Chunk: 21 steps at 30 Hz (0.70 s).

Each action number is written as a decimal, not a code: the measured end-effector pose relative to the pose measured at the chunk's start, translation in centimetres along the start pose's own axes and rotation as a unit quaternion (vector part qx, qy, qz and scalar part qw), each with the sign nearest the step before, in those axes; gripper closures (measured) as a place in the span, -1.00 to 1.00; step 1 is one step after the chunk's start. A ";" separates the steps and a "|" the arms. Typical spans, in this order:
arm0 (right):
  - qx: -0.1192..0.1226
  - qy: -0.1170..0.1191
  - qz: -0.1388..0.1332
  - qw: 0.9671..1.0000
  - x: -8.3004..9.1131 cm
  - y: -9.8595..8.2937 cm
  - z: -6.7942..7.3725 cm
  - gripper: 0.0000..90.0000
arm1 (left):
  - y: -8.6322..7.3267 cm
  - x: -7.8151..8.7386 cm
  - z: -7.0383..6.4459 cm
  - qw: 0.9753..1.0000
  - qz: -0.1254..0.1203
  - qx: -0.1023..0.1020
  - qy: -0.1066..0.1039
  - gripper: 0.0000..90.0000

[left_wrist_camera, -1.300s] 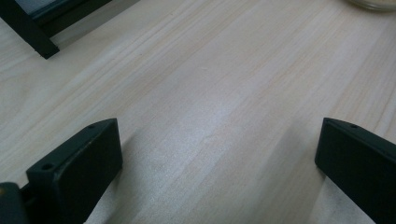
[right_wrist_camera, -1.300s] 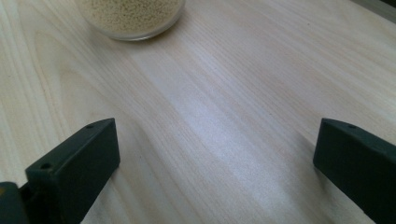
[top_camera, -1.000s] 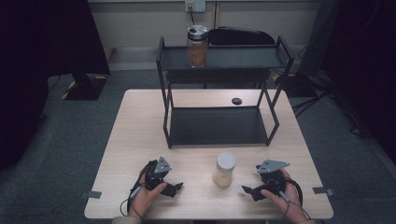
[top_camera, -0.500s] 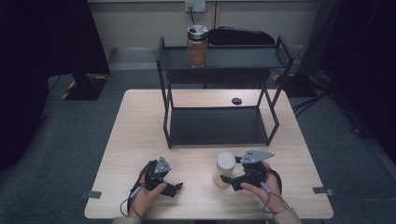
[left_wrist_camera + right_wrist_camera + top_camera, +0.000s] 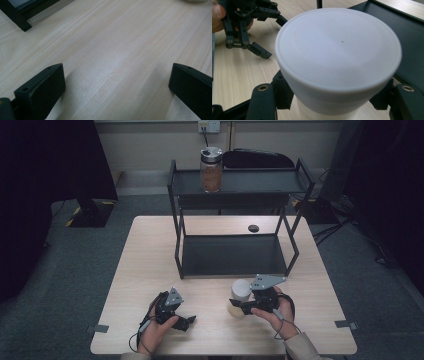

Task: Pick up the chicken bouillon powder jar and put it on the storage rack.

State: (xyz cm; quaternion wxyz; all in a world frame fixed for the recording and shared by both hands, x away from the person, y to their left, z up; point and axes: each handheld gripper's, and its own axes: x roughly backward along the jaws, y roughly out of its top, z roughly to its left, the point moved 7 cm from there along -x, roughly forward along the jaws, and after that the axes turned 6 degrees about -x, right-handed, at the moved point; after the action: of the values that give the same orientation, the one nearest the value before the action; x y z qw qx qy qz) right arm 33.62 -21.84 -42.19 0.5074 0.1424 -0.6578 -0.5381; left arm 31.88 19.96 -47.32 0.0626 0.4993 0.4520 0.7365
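Where the table (image 5: pixel 150 255) meets the person's edge, two grippers are catalogued. Right gripper (image 5: pixel 239 306): held in the right hand (image 5: pixel 280 312), jaws set on either side of the jar (image 5: pixel 240 295), just below its white lid (image 5: pixel 338 50); in the right gripper view the jaws stand hard against the jar's body on both sides, so it counts as clamped on the jar. Jar: pale, upright, standing on the table just in front of the rack (image 5: pixel 235 255), right of centre. Left gripper (image 5: pixel 186 322): held in the left hand (image 5: pixel 157 325), low over the table at front left, well apart from the jar; jaws spread wide over bare wood, nothing between them. Rack: black, two shelves, at the middle of the table. Second jar (image 5: pixel 211 169): glass, metal lid, brownish contents, on the top shelf toward the left. Small dark disc (image 5: pixel 253 228): on the table behind the rack.
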 end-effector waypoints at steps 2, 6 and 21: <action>-0.006 -0.001 0.002 1.000 0.1 0.3 -0.3 -0.23 | 0.0 0.0 0.0 1.000 0.000 0.000 0.000 -1.00; -0.004 -0.008 0.011 1.000 0.3 1.3 -0.8 -0.23 | 0.0 0.0 0.0 1.000 0.000 0.000 0.000 -1.00; -0.018 -0.022 0.020 0.999 1.6 5.6 -2.4 -0.22 | 0.0 0.0 0.0 1.000 0.001 0.000 0.000 -1.00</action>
State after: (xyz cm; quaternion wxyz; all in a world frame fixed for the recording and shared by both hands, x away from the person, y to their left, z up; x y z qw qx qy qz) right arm 36.93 -22.25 -36.80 0.5056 0.1081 -0.6617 -0.5430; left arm 31.88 19.96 -47.31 0.0624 0.4995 0.4514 0.7367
